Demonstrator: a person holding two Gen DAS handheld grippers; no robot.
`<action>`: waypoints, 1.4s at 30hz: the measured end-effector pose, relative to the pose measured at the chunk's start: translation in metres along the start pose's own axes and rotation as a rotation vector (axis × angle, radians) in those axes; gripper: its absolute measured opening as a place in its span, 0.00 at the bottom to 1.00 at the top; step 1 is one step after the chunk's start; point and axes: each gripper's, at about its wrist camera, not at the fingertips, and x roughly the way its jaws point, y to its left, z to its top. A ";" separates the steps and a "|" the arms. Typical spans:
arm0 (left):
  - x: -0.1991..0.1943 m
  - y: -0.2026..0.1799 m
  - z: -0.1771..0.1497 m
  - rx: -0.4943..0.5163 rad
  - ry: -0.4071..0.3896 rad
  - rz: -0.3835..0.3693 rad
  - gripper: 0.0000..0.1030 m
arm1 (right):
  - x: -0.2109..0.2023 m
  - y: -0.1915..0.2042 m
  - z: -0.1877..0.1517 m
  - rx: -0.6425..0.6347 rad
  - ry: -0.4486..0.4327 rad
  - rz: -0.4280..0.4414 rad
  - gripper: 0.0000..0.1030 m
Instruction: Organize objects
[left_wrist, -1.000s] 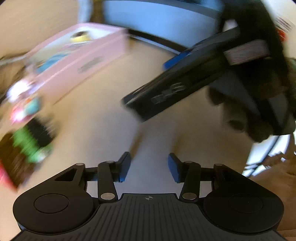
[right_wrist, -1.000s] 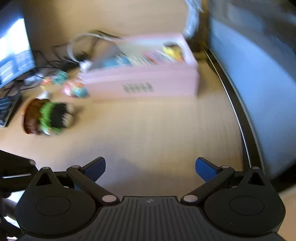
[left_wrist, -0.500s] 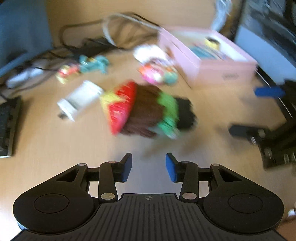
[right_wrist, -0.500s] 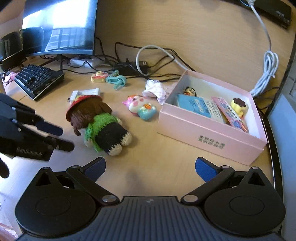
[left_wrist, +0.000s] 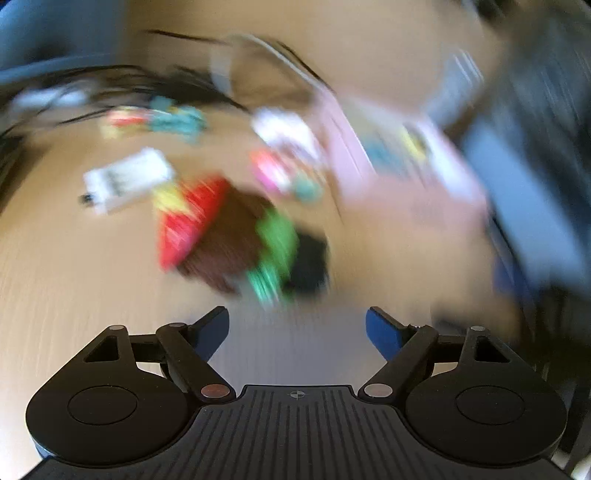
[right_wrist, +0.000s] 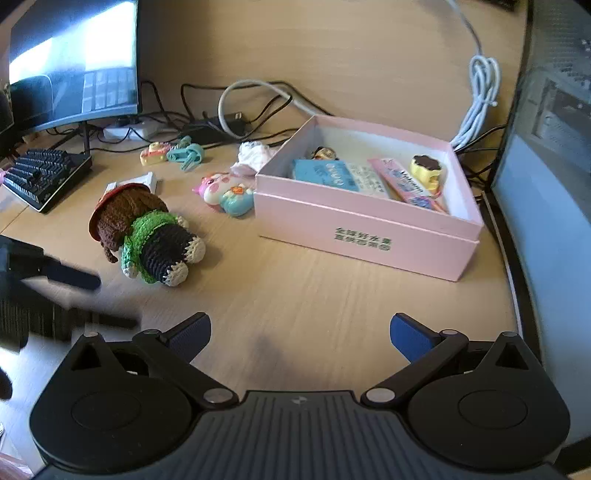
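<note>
A: Left gripper (left_wrist: 297, 326) jaws apart, nothing btwn. Crocheted doll w/ red hat, brown hair, green top (left_wrist: 236, 243) just ahead, on its side, blurred.

B: Right gripper (right_wrist: 299, 334) spread wide too, empty, over bare wooden desk (right_wrist: 314, 291). Same doll (right_wrist: 147, 232) well ahead-left; left gripper (right_wrist: 70, 295) near it, not touching.

A: Container?

B: Open pink cardboard box (right_wrist: 365, 236) ahead-right. Inside: blue packet (right_wrist: 325, 174), pink packet (right_wrist: 406, 186), yellow pudding toy (right_wrist: 426, 170), small dark figure (right_wrist: 325, 152).

A: Loose bits?

B: Pink-blue plastic toy (right_wrist: 227, 194) touching box's left wall. Black keyboard (right_wrist: 46, 177) at desk's far left. Open desk btwn jaws & box.
</note>
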 end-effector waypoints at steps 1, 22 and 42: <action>0.000 0.003 0.007 -0.076 -0.030 0.025 0.84 | -0.002 0.000 -0.001 0.003 -0.005 -0.006 1.00; 0.011 0.057 0.020 -0.056 -0.002 0.227 0.54 | 0.009 0.054 0.032 -0.103 -0.123 0.007 0.90; -0.049 0.134 0.005 0.045 0.079 0.033 0.54 | 0.086 0.134 0.057 -0.305 -0.051 -0.194 0.43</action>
